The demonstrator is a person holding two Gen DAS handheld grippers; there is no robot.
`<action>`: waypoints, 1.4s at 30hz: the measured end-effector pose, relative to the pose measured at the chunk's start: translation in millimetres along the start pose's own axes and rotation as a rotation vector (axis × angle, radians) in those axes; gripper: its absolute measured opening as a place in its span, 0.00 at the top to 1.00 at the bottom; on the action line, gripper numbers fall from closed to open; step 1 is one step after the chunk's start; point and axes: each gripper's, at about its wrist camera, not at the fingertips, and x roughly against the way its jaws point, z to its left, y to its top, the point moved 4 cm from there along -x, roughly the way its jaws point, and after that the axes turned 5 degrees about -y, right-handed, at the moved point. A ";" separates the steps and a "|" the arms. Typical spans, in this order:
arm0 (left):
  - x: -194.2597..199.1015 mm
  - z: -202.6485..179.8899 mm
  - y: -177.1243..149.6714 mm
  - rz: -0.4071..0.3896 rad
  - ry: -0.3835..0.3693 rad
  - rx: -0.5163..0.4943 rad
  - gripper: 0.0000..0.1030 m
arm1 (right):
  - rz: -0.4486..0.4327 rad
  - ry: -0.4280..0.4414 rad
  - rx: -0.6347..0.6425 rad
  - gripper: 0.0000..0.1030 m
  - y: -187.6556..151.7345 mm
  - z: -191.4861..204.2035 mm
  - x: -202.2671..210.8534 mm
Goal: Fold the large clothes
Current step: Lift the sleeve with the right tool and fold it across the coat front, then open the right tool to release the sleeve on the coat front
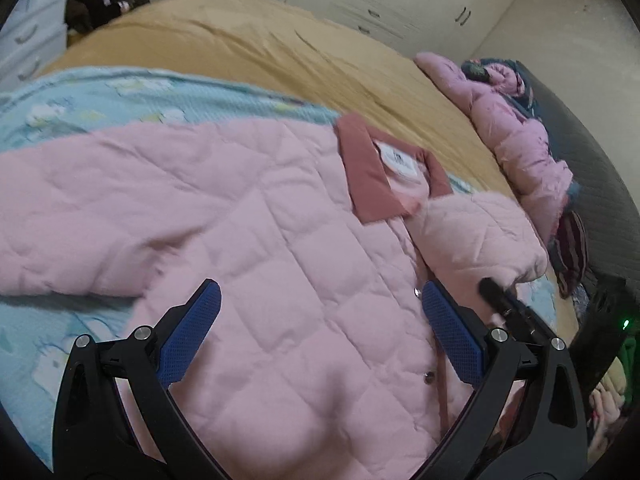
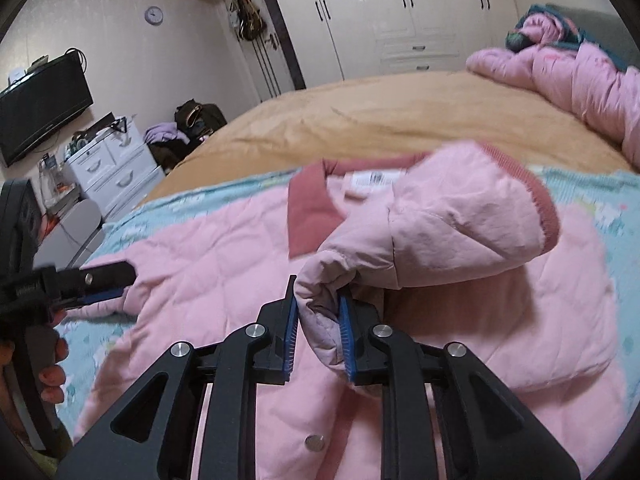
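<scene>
Right gripper (image 2: pixel 318 320), lower centre of frame: jaws narrowly set, pinching a fold of the sleeve (image 2: pixel 432 220); cloth bulges between the pads, so hold judged shallow. Risk: slip before the sleeve lies flat across the chest, leaving a bunched fold. Left gripper (image 1: pixel 320 332): jaws wide apart, empty, above the jacket (image 1: pixel 248 208) front. Jacket spread flat on light blue blanket (image 1: pixel 92 100) over the bed (image 1: pixel 280 52); collar (image 1: pixel 372 168) toward upper right, long axis lower left to upper right.
</scene>
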 end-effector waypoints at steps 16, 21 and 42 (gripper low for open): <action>-19.0 7.7 -10.3 0.096 -0.031 0.060 0.08 | -0.090 0.083 -0.550 0.61 -2.4 -92.1 36.8; 2.2 8.7 1.9 0.023 -0.097 0.084 0.08 | -0.182 0.130 -0.365 0.83 29.8 -46.7 57.0; -0.2 60.4 10.1 0.024 -0.206 0.308 0.09 | 0.190 0.135 0.182 0.79 -52.6 116.0 -31.3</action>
